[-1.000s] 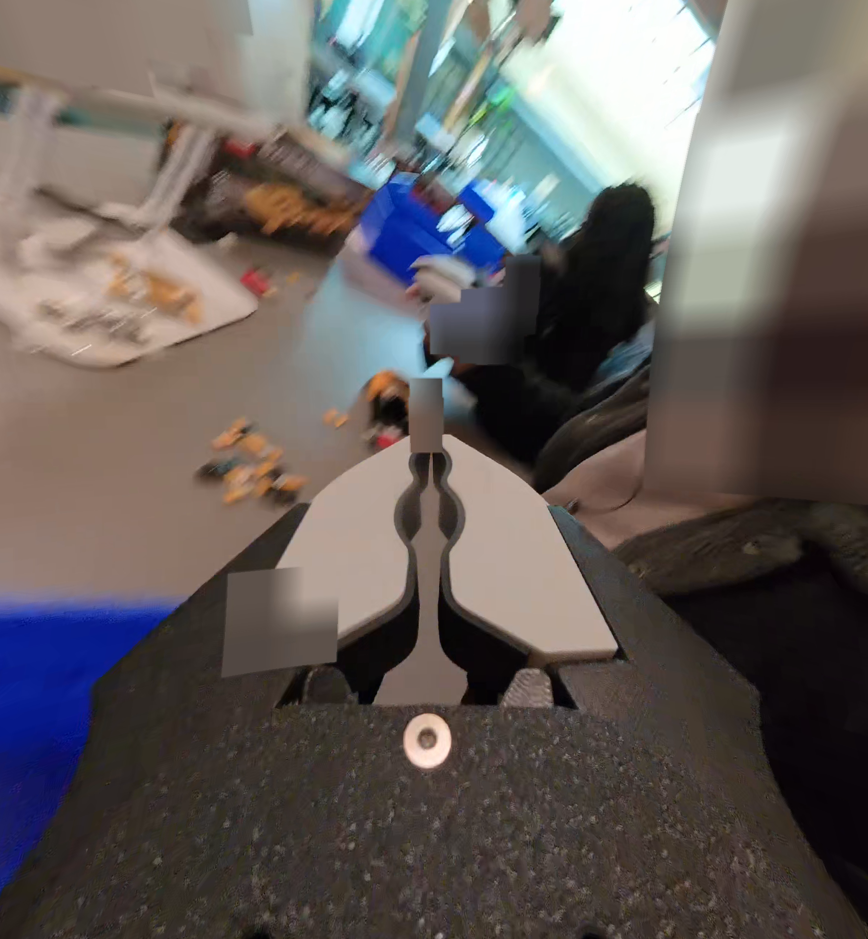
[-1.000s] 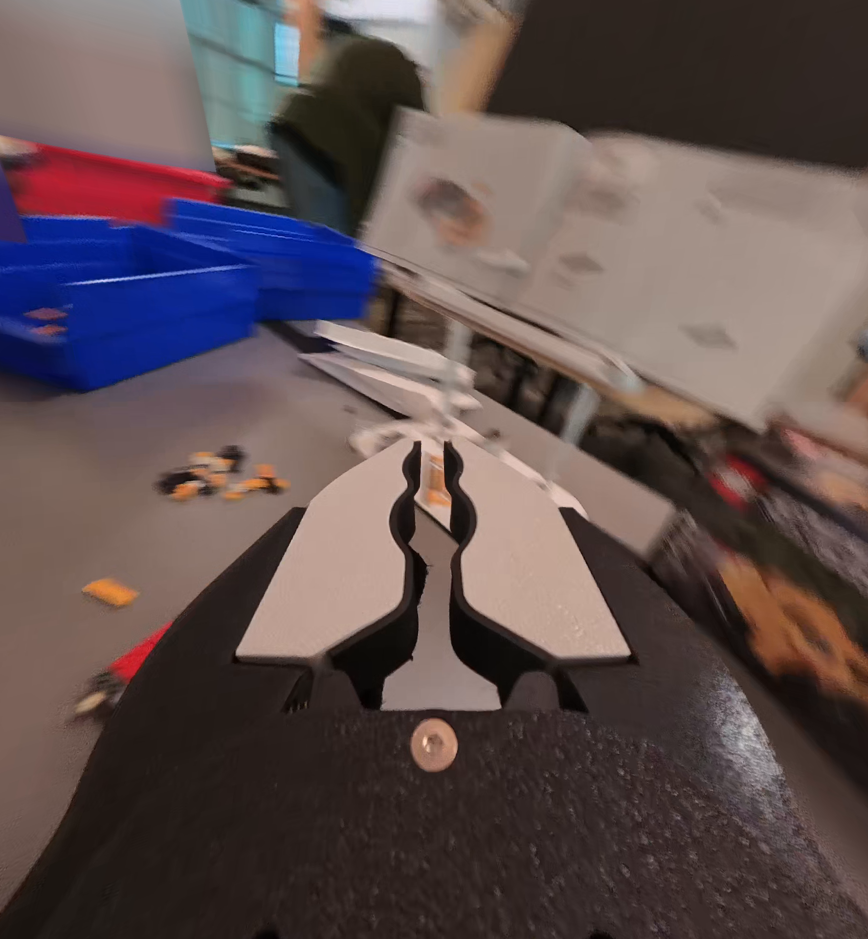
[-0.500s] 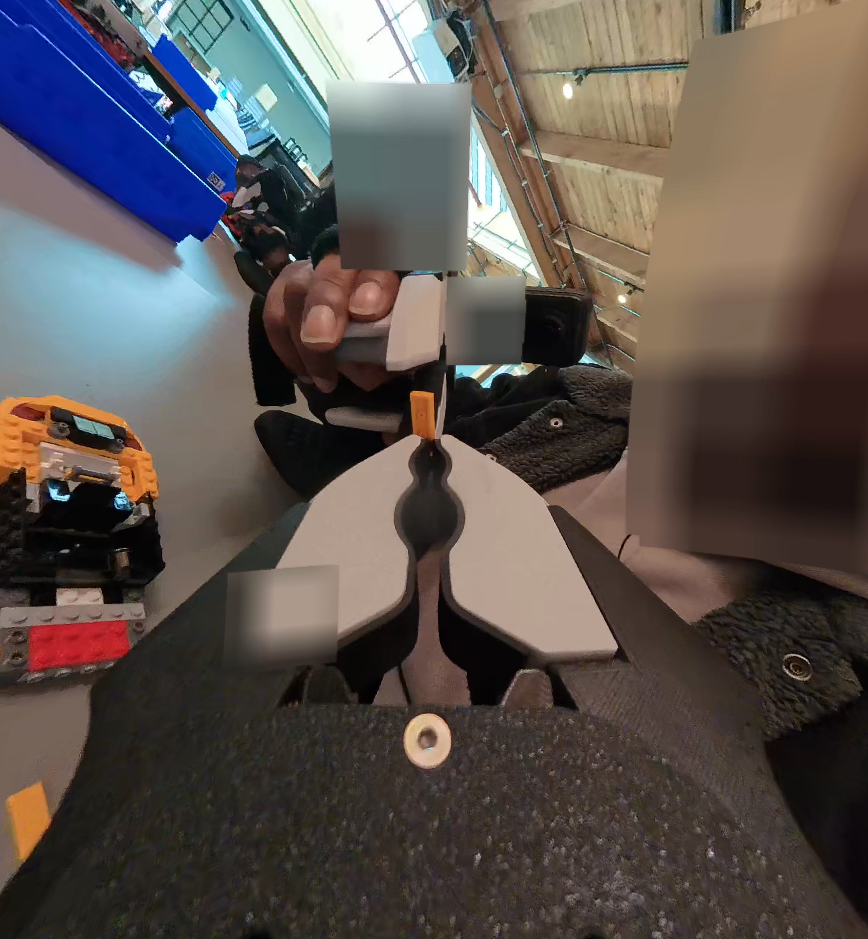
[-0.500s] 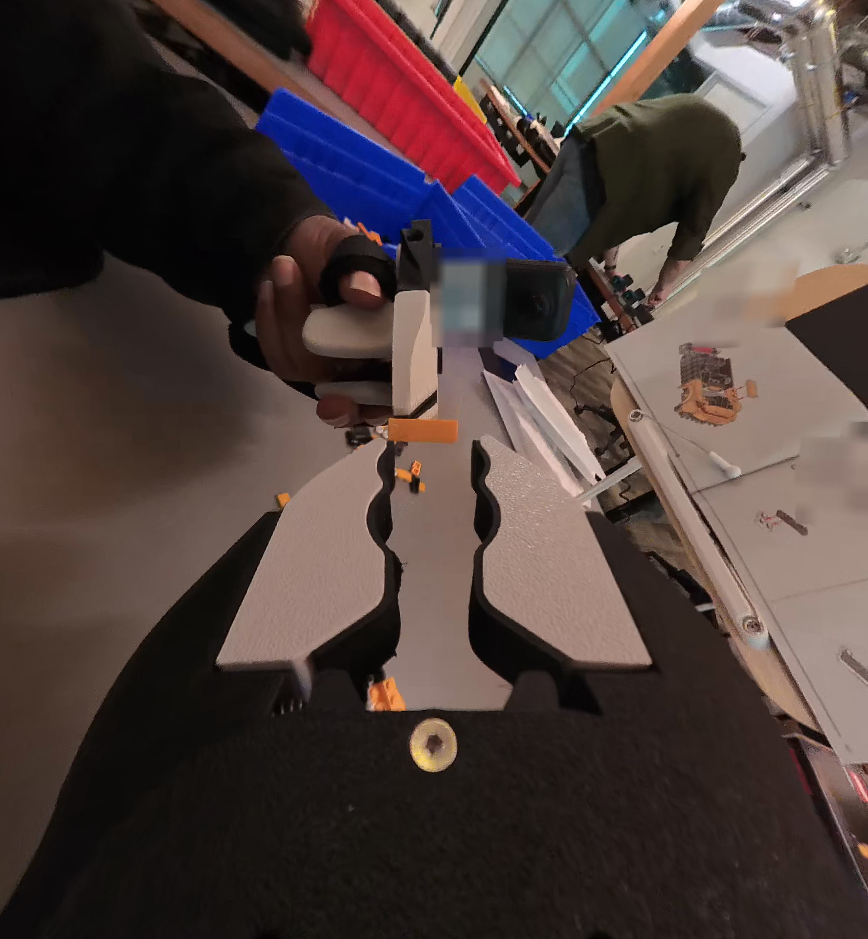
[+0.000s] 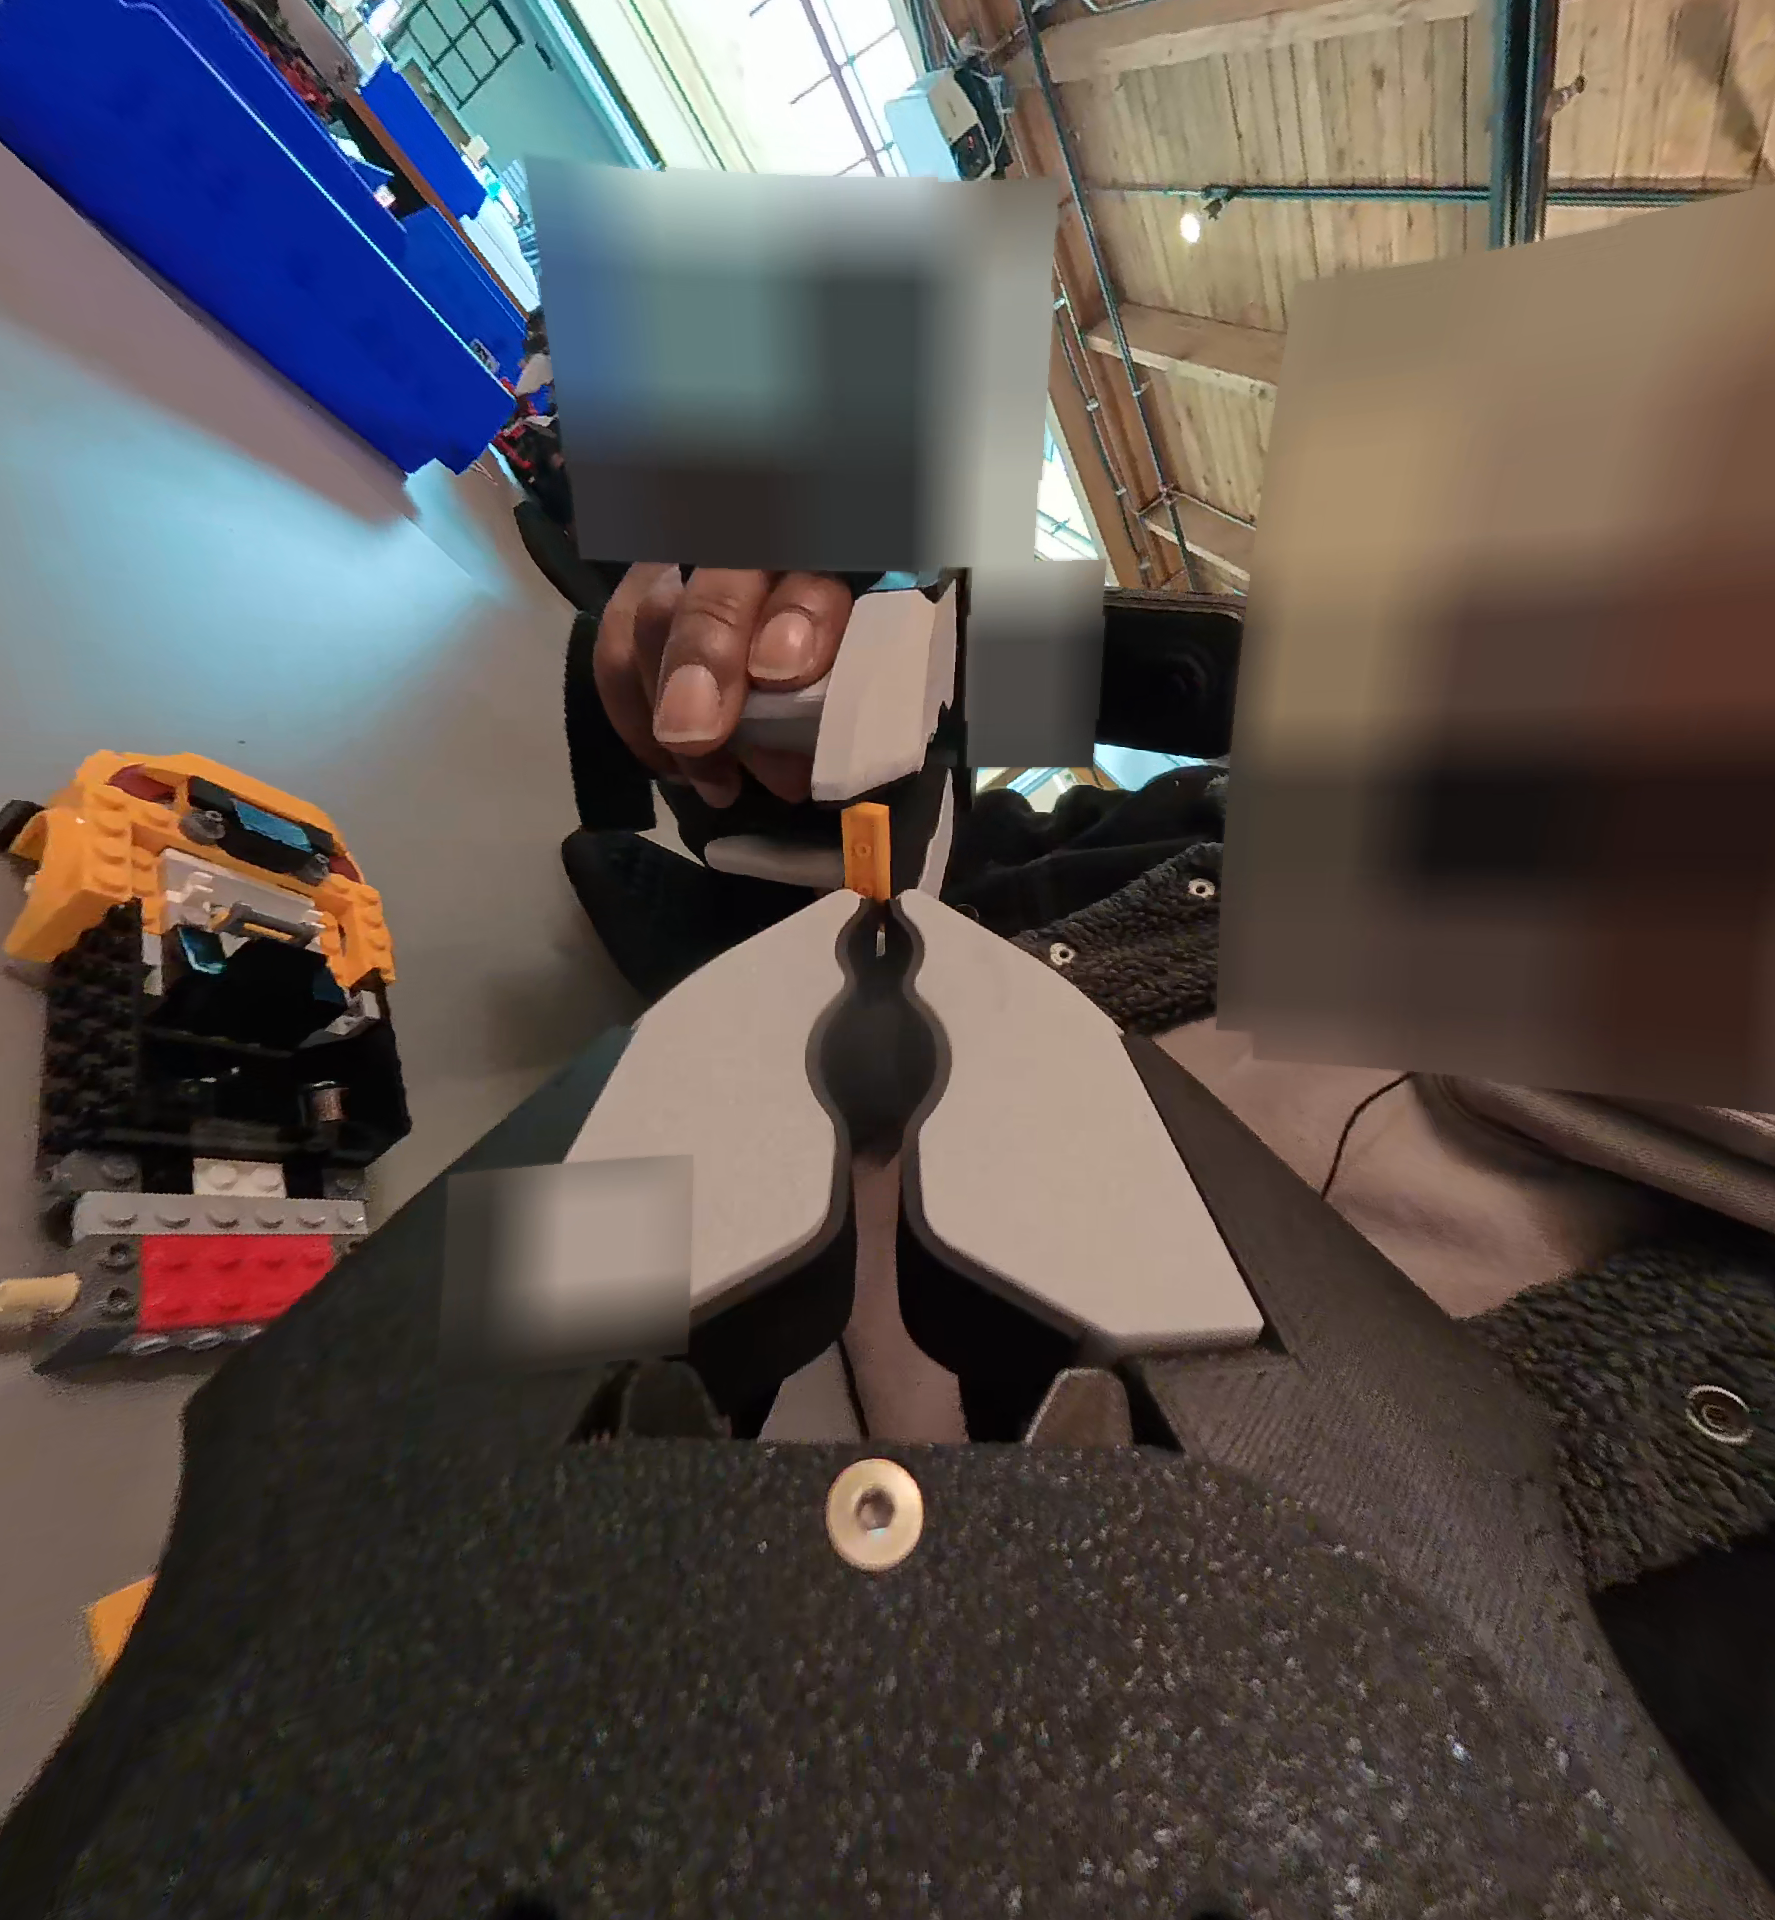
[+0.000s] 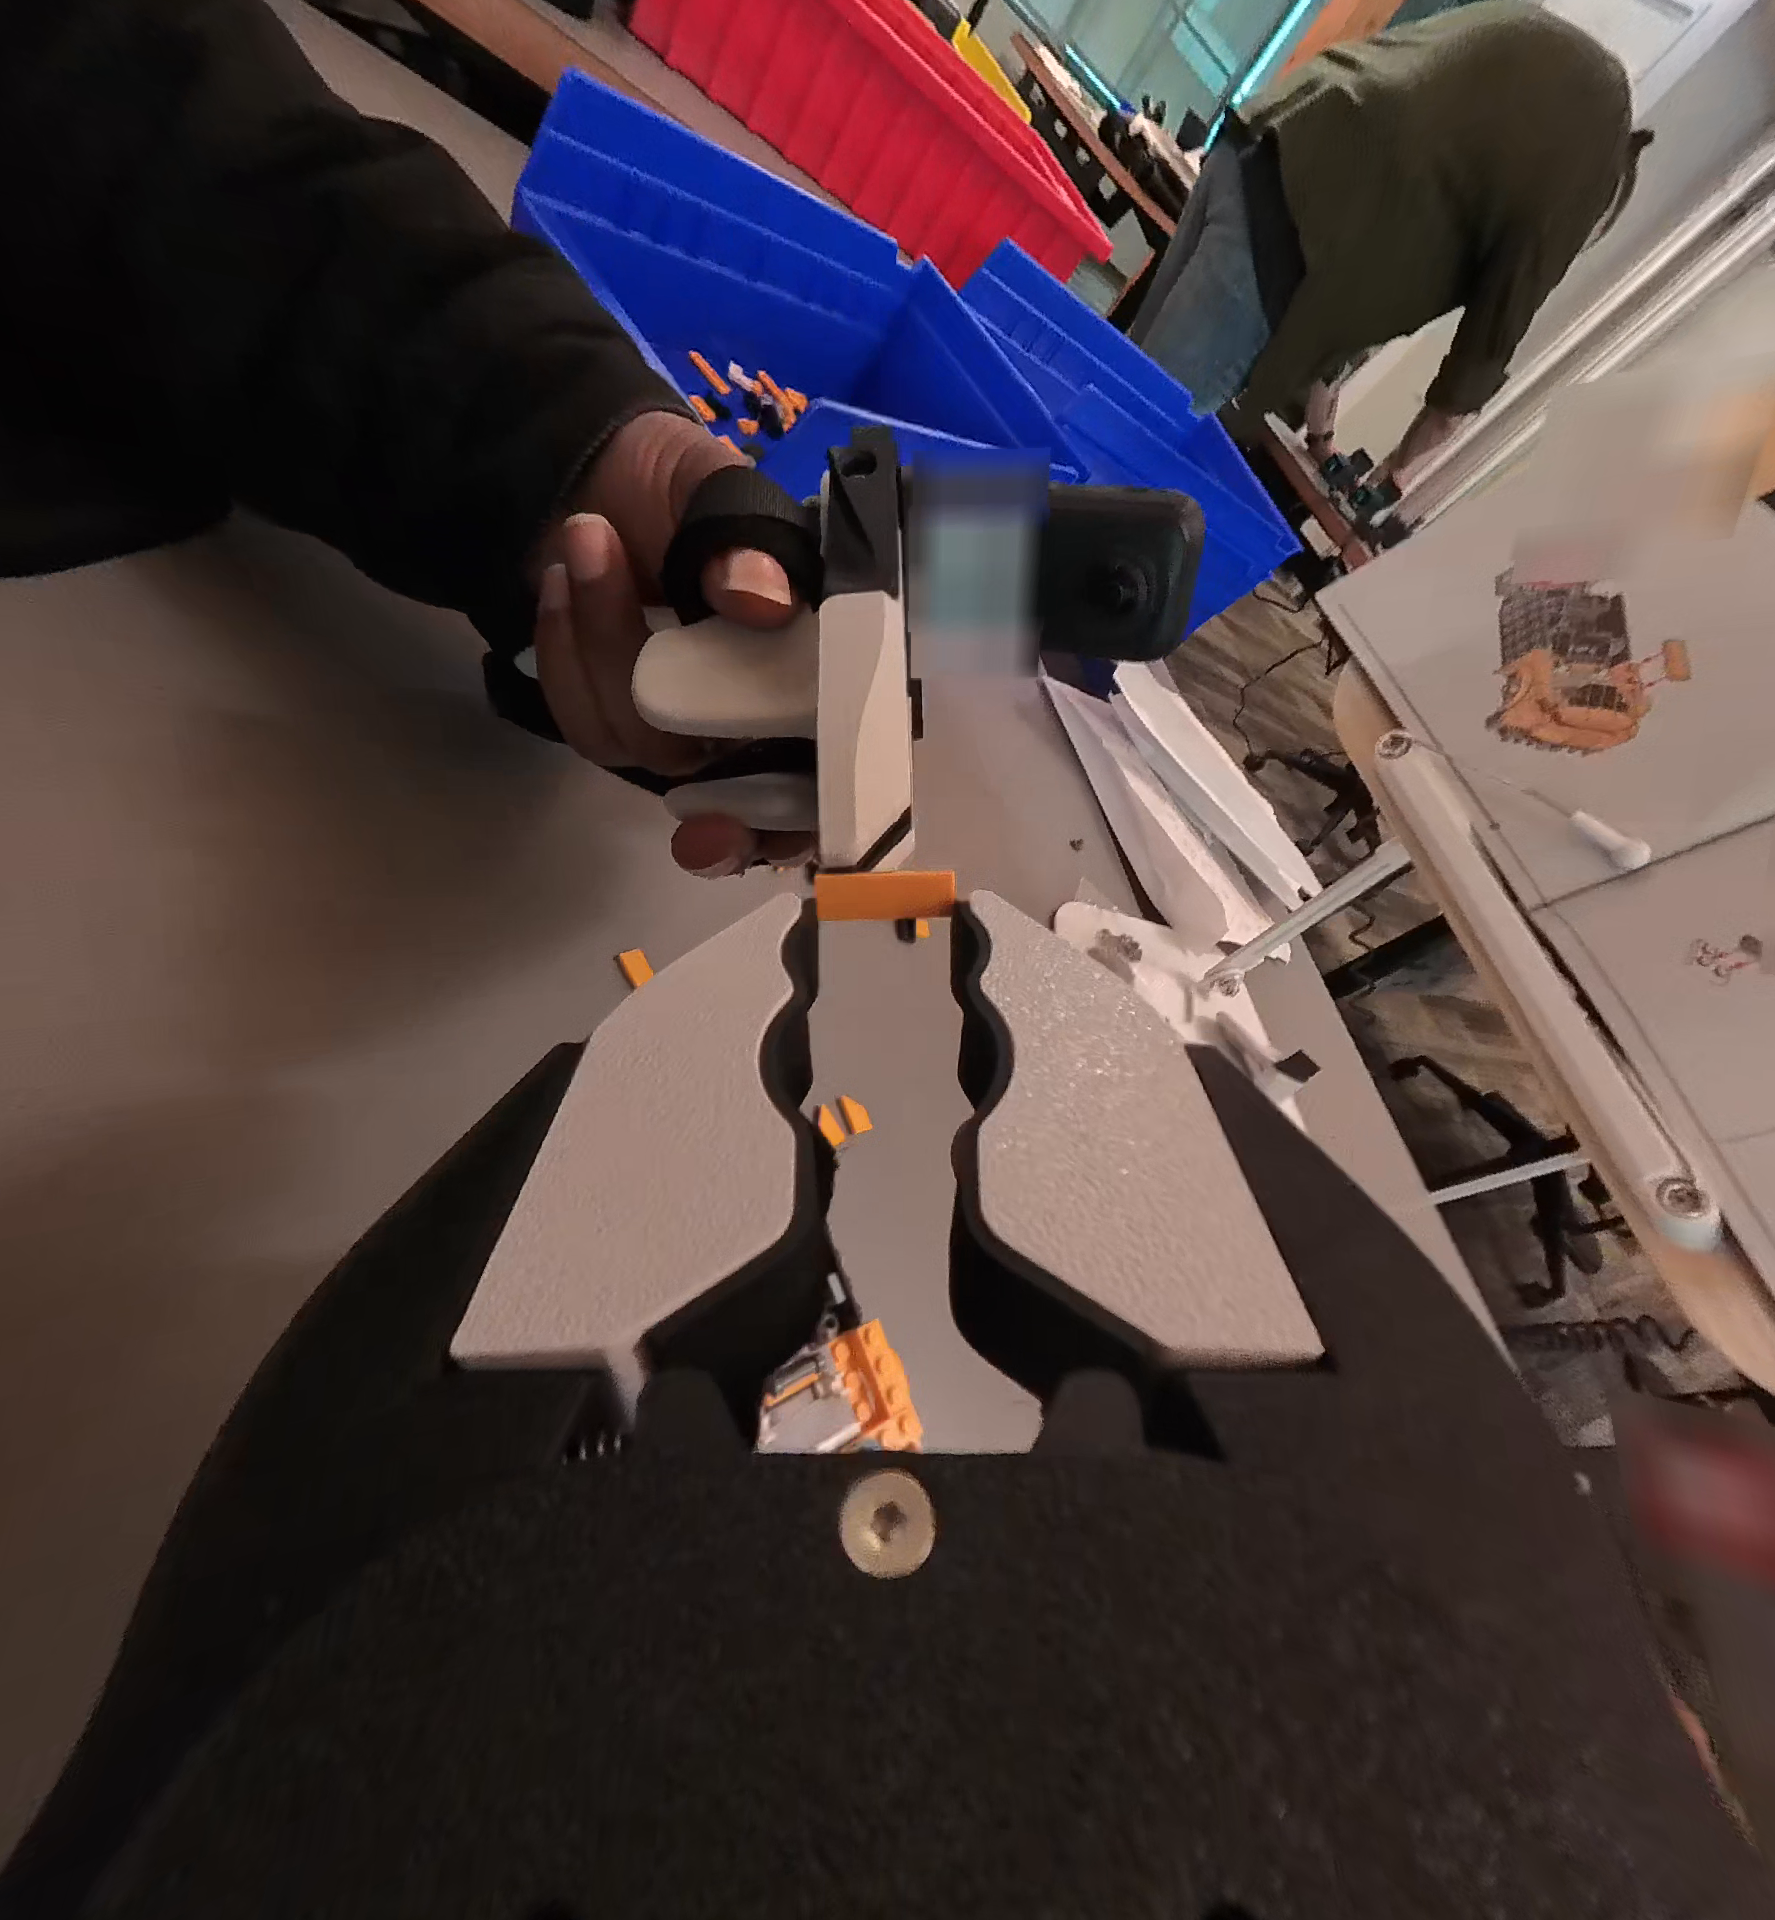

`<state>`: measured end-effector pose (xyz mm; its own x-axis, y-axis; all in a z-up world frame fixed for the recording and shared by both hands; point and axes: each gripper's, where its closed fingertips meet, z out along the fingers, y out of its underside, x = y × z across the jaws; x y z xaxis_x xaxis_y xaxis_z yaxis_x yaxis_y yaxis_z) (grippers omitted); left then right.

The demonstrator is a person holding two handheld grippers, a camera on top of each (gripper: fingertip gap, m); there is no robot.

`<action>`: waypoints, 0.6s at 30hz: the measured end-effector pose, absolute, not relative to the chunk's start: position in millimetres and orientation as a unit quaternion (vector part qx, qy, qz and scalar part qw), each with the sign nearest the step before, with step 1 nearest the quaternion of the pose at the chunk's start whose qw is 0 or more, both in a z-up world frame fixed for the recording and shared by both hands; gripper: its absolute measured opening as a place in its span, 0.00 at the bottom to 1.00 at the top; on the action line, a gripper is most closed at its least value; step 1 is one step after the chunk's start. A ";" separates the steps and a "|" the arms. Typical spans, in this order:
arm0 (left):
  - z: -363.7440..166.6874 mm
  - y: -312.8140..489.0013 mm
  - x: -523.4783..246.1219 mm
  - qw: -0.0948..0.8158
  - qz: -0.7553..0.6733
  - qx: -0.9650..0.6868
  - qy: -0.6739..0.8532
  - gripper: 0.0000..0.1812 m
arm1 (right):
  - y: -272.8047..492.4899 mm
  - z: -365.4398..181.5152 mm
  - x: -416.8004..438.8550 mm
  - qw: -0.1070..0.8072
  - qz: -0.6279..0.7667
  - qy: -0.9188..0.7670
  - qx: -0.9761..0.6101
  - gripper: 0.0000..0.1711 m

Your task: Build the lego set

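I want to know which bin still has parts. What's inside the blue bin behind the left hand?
The blue bin holds a few small orange, black and white pieces near the hand. The sleeve covers the rest.

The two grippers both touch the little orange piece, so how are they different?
The left gripper is shut, pinching the orange piece by its thin end; the right gripper is spread wide, fingertips at the piece's two ends. Both have pale grey fingers on black bodies.

Wrist cameras face each other closely, sharing the orange plate [image 5: 867, 849]
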<state>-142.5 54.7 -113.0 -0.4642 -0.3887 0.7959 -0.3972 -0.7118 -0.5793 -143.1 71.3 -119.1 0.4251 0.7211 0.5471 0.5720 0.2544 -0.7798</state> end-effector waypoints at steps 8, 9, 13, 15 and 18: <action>-121.8 71.8 -139.7 -0.089 0.716 0.559 -0.408 0.05 | 82.5 -131.6 -122.1 0.573 0.080 -0.493 -0.650 0.14; -123.1 74.8 -139.4 -0.106 0.705 0.567 -0.413 0.06 | 85.6 -131.9 -116.9 0.571 0.080 -0.486 -0.656 0.14; -122.2 85.8 -139.3 -0.166 0.666 0.589 -0.428 0.05 | 108.4 -138.2 -90.2 0.545 0.071 -0.465 -0.694 0.14; -120.1 92.6 -139.7 -0.198 0.642 0.602 -0.431 0.04 | 124.5 -146.8 -75.3 0.512 0.061 -0.465 -0.719 0.14; -120.5 101.5 -142.4 -0.251 0.584 0.630 -0.447 0.04 | 149.2 -164.5 -57.8 0.451 0.051 -0.474 -0.754 0.14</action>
